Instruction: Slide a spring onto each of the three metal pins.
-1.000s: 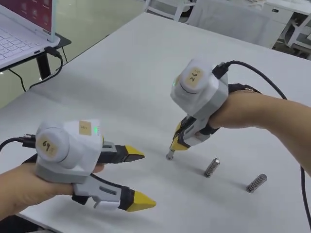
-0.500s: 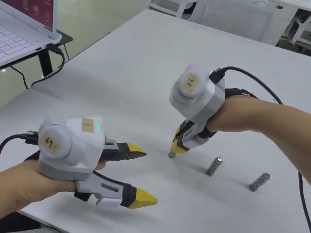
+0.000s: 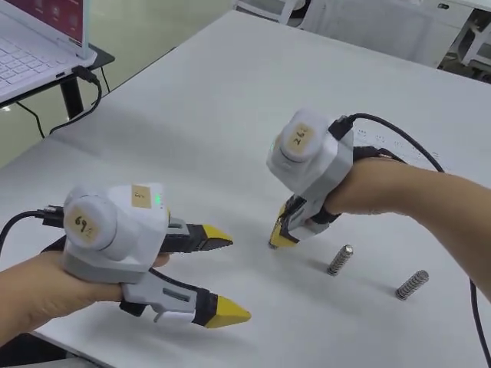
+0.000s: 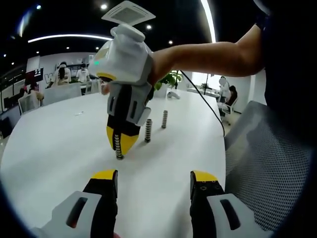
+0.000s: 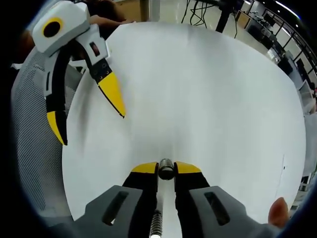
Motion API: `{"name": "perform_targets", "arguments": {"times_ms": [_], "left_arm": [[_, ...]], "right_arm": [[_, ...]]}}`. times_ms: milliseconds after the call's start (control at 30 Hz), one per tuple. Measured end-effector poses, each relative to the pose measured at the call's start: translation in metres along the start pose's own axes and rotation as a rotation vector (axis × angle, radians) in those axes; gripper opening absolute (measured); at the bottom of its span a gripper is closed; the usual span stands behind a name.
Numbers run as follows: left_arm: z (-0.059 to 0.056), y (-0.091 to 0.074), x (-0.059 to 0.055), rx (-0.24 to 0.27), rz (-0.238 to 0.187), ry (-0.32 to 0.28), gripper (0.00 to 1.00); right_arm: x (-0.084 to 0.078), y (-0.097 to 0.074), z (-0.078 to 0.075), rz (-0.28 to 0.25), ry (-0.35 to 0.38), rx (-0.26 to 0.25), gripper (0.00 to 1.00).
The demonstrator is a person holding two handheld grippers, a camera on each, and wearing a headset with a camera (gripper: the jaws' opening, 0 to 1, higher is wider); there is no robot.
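Pin 3 (image 5: 166, 169): clamped between the tips of the right claw (image 3: 281, 239), which is clenched on it just below the round head. Its spring (image 4: 118, 145) is coiled round the shank; in the left gripper view the coil runs from between the yellow tips down to the tabletop (image 3: 230, 115). I cannot tell whether the lower end touches the surface or sits just above it.

Pins 1 and 2: each already carries a spring. The nearer sprung pin (image 3: 339, 261) stands just beside the right claw, and the farther sprung pin (image 3: 412, 284) is beyond it, apart from the first. In the left gripper view both look upright and free of either claw.

Left claw (image 4: 153, 179): released, jaws wide apart and holding nothing. It hangs over bare tabletop, well apart from all 3 pins and pointing toward the right claw.

Surroundings: white tabletop, otherwise bare around the work. A laptop (image 3: 31, 46) sits on a separate stand off the far left corner.

Progress, my reading: 2 of 3 pins done. The spring for pin 3 looks to be on, so the threading seems complete. What remains is probably to stand pin 3 on the tabletop and let go. Risk: the pin may topple or the spring ride up as the claw opens.
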State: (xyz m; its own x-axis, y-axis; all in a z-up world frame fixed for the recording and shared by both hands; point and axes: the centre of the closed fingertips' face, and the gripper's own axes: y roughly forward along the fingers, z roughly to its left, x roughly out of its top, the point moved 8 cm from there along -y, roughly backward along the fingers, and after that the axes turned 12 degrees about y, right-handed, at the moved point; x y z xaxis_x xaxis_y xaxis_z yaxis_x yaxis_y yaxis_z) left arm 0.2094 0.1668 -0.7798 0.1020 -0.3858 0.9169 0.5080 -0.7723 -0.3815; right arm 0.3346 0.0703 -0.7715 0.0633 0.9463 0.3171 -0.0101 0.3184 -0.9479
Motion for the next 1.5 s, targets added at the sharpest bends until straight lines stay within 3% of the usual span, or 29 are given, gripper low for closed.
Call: {"name": "perform_targets", "arguments": {"times_ms": [633, 1133, 1500], "left_arm": [[-0.001, 0.002, 0.002, -0.005, 0.013, 0.001, 0.54], [-0.004, 0.003, 0.009, -0.006, 0.024, 0.007, 0.54], [-0.004, 0.002, 0.011, -0.001, 0.031, 0.011, 0.54]], "right_arm": [[-0.009, -0.002, -0.001, -0.018, 0.043, 0.002, 0.19], [-0.030, -0.014, 0.000, -0.077, 0.112, 0.004, 0.30], [-0.053, -0.024, -0.005, -0.092, 0.159, -0.018, 0.36]]}}
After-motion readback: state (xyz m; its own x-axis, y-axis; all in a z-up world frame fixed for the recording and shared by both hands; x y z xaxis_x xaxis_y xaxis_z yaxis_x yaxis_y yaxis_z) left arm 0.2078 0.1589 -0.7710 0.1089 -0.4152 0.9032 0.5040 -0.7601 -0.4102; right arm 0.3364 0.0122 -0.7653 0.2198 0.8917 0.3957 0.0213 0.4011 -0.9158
